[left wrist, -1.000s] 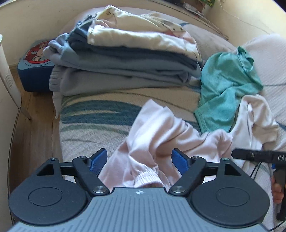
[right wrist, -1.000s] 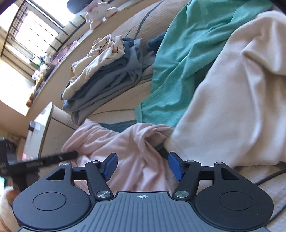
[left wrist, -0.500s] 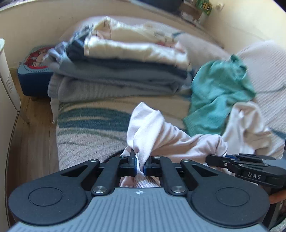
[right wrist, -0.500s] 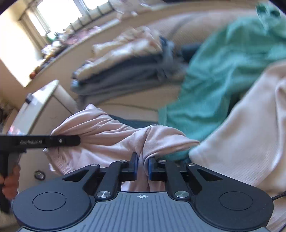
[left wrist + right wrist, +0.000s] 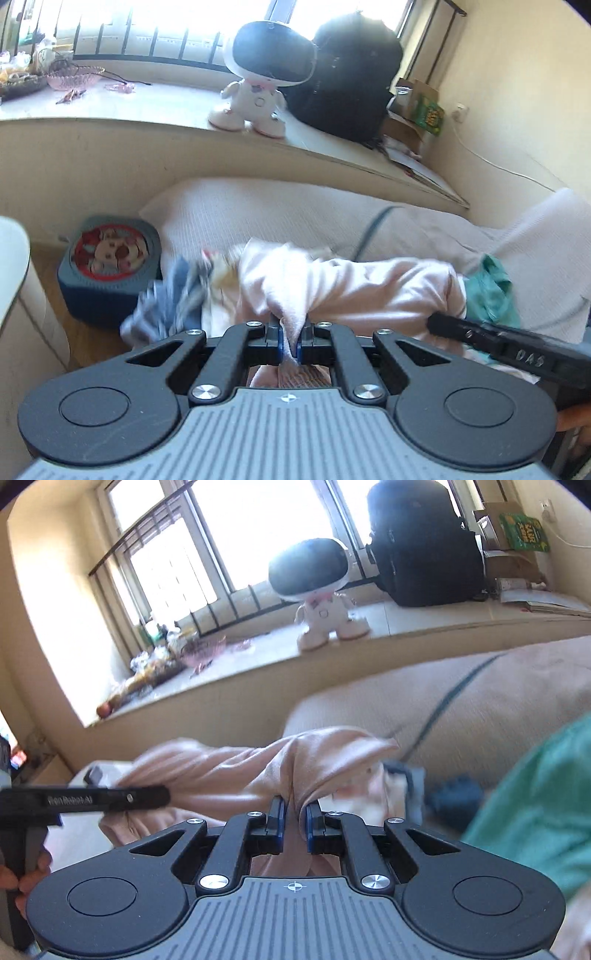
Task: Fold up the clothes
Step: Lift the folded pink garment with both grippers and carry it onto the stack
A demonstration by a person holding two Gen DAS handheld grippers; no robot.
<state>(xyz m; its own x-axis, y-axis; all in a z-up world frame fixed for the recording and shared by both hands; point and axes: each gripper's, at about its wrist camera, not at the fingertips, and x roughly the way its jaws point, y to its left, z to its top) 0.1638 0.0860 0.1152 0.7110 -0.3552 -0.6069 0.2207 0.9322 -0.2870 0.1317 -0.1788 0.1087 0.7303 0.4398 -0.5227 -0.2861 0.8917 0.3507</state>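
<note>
Change: a second ago both grippers were spread over the pink garment (image 5: 354,284) on the bed; now it hangs lifted between them.
Left gripper (image 5: 290,341): clamped on a pink fold.
Right gripper (image 5: 294,821): pinching the other end.
Garment: held up, folded pile (image 5: 177,295) at 9 o'clock, green shirt (image 5: 491,291) at 3.
Meaning: ready, I'd say, to spread flat.

The right claw (image 5: 517,354) carries the raised letters "DAS" on its black arm, while the left claw (image 5: 92,799) bears small, blurred white lettering.
</note>
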